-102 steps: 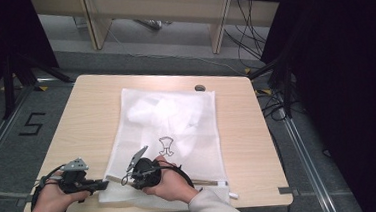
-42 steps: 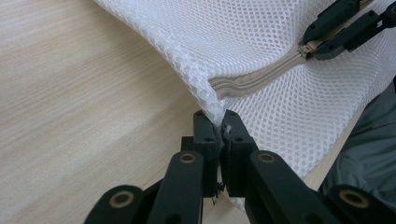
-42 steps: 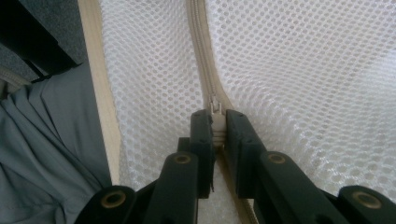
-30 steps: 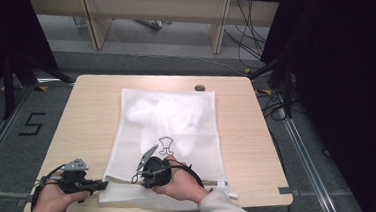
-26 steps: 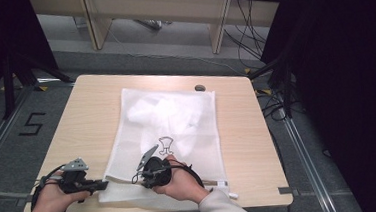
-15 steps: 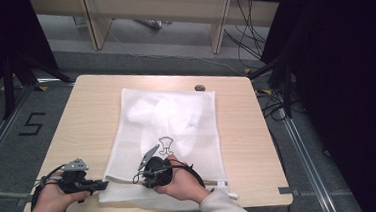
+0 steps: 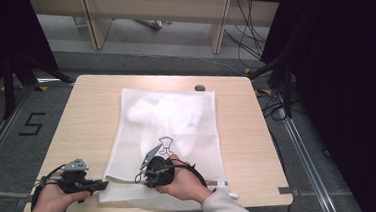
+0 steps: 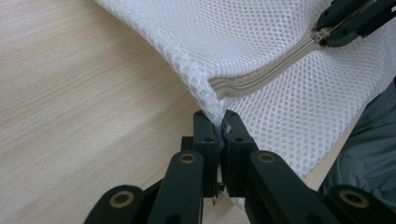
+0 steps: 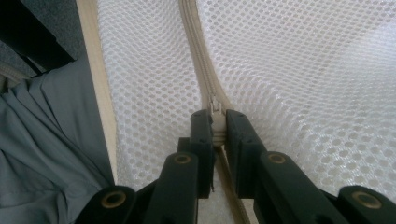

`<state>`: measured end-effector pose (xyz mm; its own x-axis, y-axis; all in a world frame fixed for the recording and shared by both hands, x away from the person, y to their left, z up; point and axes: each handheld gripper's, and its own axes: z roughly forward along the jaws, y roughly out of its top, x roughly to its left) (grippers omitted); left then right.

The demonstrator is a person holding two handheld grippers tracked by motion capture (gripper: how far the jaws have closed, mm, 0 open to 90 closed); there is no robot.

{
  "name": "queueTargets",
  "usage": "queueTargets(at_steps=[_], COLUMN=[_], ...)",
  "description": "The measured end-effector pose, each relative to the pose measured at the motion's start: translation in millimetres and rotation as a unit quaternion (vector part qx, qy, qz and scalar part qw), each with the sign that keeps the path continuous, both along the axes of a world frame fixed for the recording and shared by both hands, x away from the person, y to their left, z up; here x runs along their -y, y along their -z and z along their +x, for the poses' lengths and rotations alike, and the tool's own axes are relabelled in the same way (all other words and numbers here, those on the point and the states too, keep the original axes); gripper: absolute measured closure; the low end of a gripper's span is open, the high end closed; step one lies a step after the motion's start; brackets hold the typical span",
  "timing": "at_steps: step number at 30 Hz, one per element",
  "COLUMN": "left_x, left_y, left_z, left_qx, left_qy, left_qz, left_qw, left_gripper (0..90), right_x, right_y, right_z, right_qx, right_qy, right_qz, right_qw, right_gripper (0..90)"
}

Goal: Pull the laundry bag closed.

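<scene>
Two grippers are working a white mesh bag [image 7: 168, 132] lying on the table [image 7: 86, 113]: left gripper [image 8: 218, 122] pinching its corner, right gripper [image 9: 215, 122] clamping the zipper pull [image 9: 214, 108]. Zipping appears partway done.

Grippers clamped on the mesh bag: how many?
2. The left gripper pinches the mesh bag at its near-left corner, by the end of the zipper. The right gripper is shut on the zipper pull along the bag's near edge.
</scene>
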<state>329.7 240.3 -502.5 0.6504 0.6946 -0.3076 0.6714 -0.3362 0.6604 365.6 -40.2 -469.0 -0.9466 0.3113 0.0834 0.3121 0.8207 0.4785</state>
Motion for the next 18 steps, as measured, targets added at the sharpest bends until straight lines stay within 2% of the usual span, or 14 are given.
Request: queueTargets(at_steps=[2, 3, 5, 9, 10, 14, 16, 18], left_x=[0.3, 1.3, 0.0, 0.8, 0.5, 0.5, 1.2, 0.5], left_y=[0.0, 1.3, 0.1, 1.0, 0.4, 0.5, 1.3, 0.6], left_z=[-0.2, -0.6, 0.1, -0.3, 0.0, -0.1, -0.4, 0.0], left_qx=[0.002, 0.008, 0.0, 0.006, -0.001, -0.001, 0.004, -0.001], left_qy=[-0.002, -0.008, 0.0, -0.004, -0.002, -0.003, -0.008, -0.003], left_qz=[0.001, -0.006, 0.0, -0.005, -0.004, -0.003, -0.008, -0.004], left_qw=[1.0, 0.9999, 1.0, 1.0, 1.0, 1.0, 0.9999, 1.0], left_gripper=[85.7, 85.7, 85.8, 85.7, 85.7, 85.8, 85.8, 85.7], right_x=[1.7, 2.4, 3.9, 5.6, 6.2, 7.4, 9.0, 9.9], right_y=[-0.2, -0.2, -0.6, -1.6, -1.9, -2.1, -2.5, -2.9], right_z=[-0.3, -0.4, -0.5, -0.6, -1.5, -2.0, -1.4, -1.5], right_qx=[0.0, -0.002, -0.002, -0.003, -0.004, -0.005, -0.002, 0.0], right_qy=[0.004, 0.006, 0.005, 0.005, 0.01, 0.014, 0.007, 0.009], right_qz=[-0.001, 0.0, -0.001, 0.0, 0.0, 0.0, -0.001, -0.001], right_qw=[1.0, 1.0, 1.0, 1.0, 0.9999, 0.9999, 1.0, 1.0], right_gripper=[82.3, 82.3, 82.3, 82.2, 82.3, 82.2, 82.3, 82.2])
